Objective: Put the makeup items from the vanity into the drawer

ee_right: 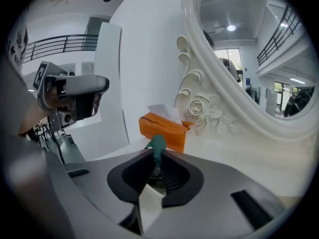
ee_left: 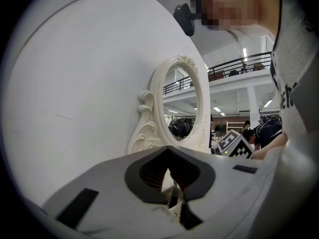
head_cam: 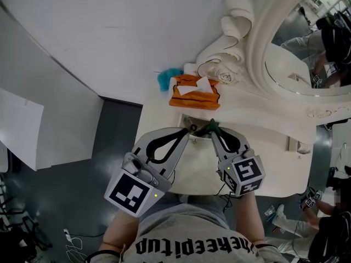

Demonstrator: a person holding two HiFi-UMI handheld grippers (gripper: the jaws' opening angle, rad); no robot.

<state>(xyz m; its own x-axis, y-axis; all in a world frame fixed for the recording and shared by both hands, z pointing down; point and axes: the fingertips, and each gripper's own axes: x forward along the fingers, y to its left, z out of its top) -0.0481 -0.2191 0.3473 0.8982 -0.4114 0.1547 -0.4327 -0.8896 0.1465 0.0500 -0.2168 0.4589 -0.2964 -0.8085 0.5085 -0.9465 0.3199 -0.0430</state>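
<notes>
My right claw (ee_right: 157, 163) is clenched on a teal-handled brush (ee_right: 158, 145) above the vanity's (head_cam: 263, 138) front edge; the left claw (ee_left: 172, 183) looks clenched, on what I cannot tell; gripped so low, the brush could pivot loose and fall short of the drawer.

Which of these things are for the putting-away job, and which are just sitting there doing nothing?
For the job:
- the green makeup tool, pinched in the right gripper
- the left gripper, close beside it
- the vanity

Just lying about:
- the orange tissue box
- the blue fluffy thing beside it
- the mirror
</notes>
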